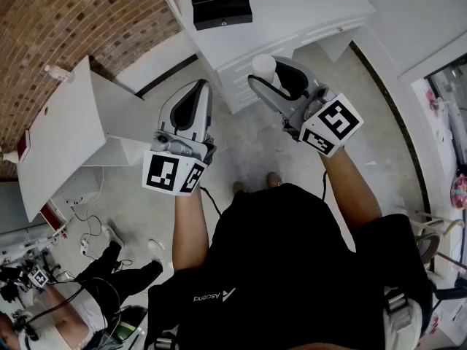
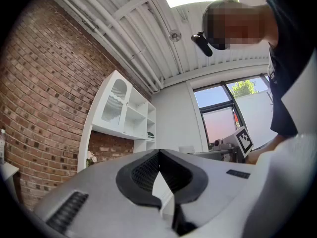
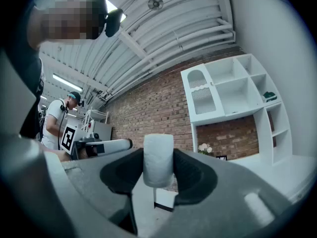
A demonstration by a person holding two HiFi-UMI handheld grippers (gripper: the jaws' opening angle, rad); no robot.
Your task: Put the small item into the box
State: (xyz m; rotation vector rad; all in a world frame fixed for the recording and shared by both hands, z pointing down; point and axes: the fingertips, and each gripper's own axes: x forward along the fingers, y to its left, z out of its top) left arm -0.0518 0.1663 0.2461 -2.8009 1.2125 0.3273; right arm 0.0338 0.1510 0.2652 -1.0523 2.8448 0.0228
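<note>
Only overhead, black box on desk, right tool clamped on white cylinder, left tool closed, empty.

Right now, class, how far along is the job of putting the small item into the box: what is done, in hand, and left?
Done: the right tool is shut on the small white item, lifted off any surface. In hand: it hangs short of the white desk; the left tool is shut, empty. Left: get it into the black box on that desk.
</note>
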